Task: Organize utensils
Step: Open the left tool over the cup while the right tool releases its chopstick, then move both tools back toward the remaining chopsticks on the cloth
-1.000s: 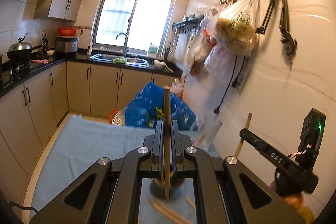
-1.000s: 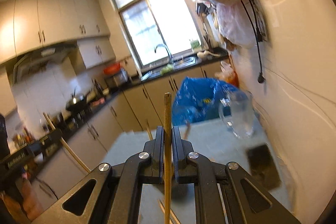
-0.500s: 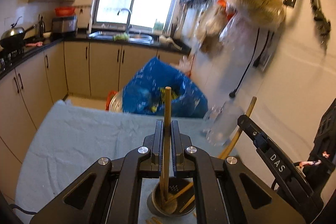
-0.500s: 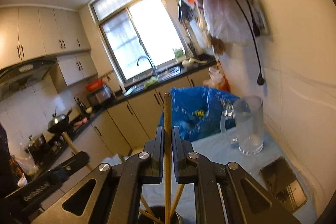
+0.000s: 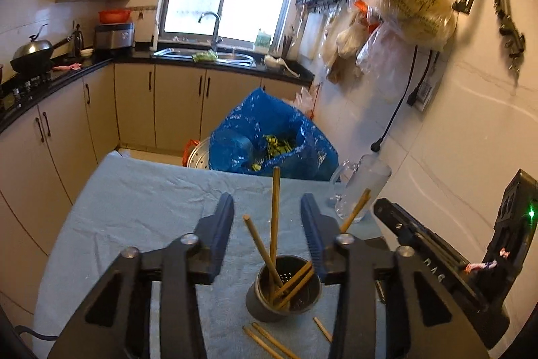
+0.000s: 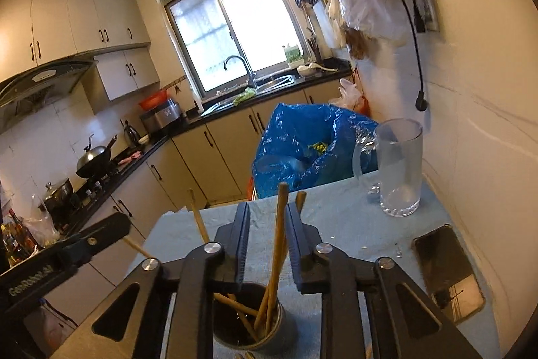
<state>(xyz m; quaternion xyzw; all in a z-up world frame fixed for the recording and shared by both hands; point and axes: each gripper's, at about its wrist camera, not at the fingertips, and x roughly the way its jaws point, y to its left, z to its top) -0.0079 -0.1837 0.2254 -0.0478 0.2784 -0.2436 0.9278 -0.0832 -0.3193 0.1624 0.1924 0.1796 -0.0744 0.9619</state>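
Nearest the cameras, right over the metal holder (image 5: pixel 284 288), both grippers had just been opening. The left gripper (image 5: pixel 267 226) stood with its jaws wide apart, an upright chopstick (image 5: pixel 274 217) between them but touched by neither pad. The right gripper (image 6: pixel 268 232) was parted less; a chopstick (image 6: pixel 278 244) rose through its gap, and it looked free of the pads, though the clearance was slim. Both sticks stood with their lower ends down in the holder among several others leaning against its rim, so that part of the job seemed done. What was left lay on the blue cloth (image 5: pixel 141 204) just on the near side of the holder: loose chopsticks (image 5: pixel 269 342) flat on the fabric, at least three, still to be gathered.

For room, the cloth to the left of the holder was bare out to the table's edge, which dropped to the floor beside the cabinets. To the right of the holder a dark phone (image 6: pixel 447 271) lay near the wall, and beyond it stood a glass jug (image 6: pixel 398 167), close to the table's far edge. Past that edge sat a blue plastic bag (image 5: pixel 269 137)
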